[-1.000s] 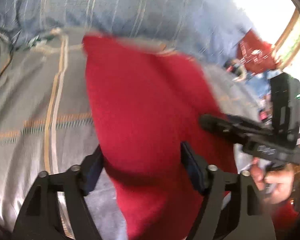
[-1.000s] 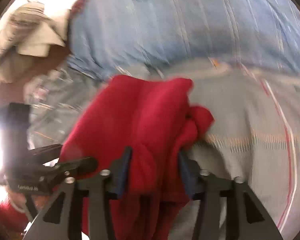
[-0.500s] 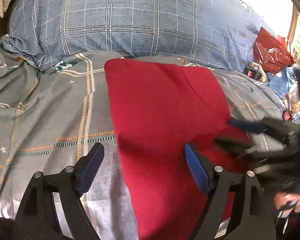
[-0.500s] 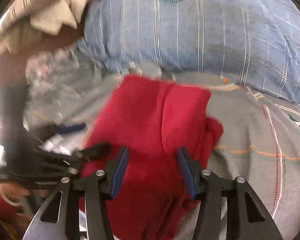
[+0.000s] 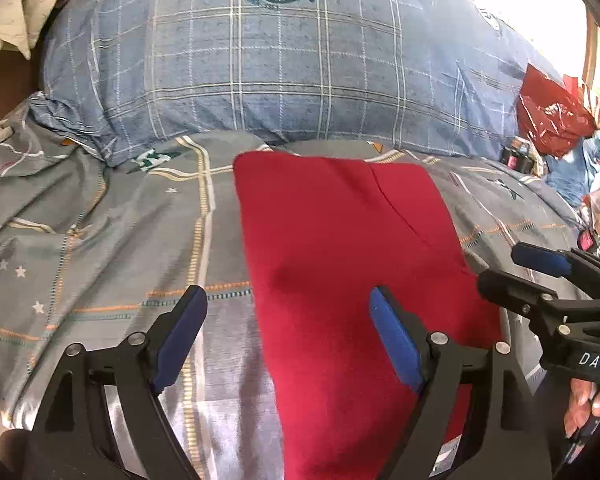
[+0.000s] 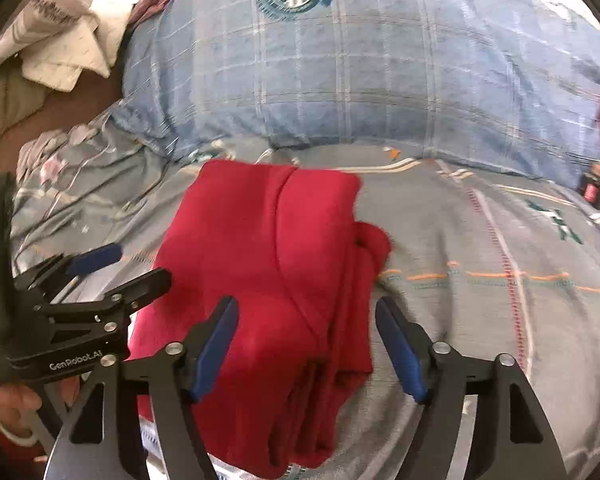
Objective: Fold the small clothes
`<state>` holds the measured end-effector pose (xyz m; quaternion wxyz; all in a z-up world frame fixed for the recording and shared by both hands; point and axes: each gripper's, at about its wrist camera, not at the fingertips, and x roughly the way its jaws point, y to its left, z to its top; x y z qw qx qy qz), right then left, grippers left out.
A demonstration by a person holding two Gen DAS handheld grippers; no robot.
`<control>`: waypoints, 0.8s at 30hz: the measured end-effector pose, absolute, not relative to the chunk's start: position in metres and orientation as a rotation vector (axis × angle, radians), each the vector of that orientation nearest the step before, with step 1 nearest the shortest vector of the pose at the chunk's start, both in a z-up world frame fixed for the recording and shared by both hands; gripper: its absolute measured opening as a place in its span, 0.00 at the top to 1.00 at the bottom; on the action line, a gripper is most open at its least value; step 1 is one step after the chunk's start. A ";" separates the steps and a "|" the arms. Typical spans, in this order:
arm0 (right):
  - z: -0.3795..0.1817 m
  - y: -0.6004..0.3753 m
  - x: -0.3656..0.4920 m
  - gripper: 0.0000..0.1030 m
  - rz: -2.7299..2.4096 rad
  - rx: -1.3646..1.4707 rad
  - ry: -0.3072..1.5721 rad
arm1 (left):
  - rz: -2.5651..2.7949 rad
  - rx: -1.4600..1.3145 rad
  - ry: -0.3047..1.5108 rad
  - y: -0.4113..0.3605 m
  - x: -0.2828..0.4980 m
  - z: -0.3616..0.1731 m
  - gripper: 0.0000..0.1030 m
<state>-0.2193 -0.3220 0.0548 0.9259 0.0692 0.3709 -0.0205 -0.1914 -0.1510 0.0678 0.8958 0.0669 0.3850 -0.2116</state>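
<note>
A red garment (image 5: 340, 248) lies folded in a long rectangle on the grey patterned bed sheet (image 5: 100, 240). My left gripper (image 5: 287, 300) hovers open above its left edge, with the blue pads clear of the cloth. In the right wrist view the garment (image 6: 268, 240) shows stacked layers and a small bunched lump along its right side. My right gripper (image 6: 306, 306) hangs over that side. Its jaws are opening and the pads do not press the cloth below them. Each gripper appears in the other's view: the right gripper (image 5: 504, 268), the left gripper (image 6: 140, 264).
A large blue plaid pillow (image 5: 300, 80) lies across the bed just beyond the garment. A red plastic bag (image 5: 552, 120) and clutter sit at the far right. Pale folded cloths (image 6: 52, 40) rest at the upper left. A hand (image 5: 584, 404) holds the right gripper.
Both grippers have pulled up and back from the red garment. The right jaws, earlier close around its folded edge, have spread wide. The garment now lies flat and still.
</note>
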 end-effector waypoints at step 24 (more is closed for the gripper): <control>0.054 -0.307 -0.223 0.14 -0.129 0.141 0.742 | -0.376 0.098 0.788 -0.133 -0.197 0.078 0.17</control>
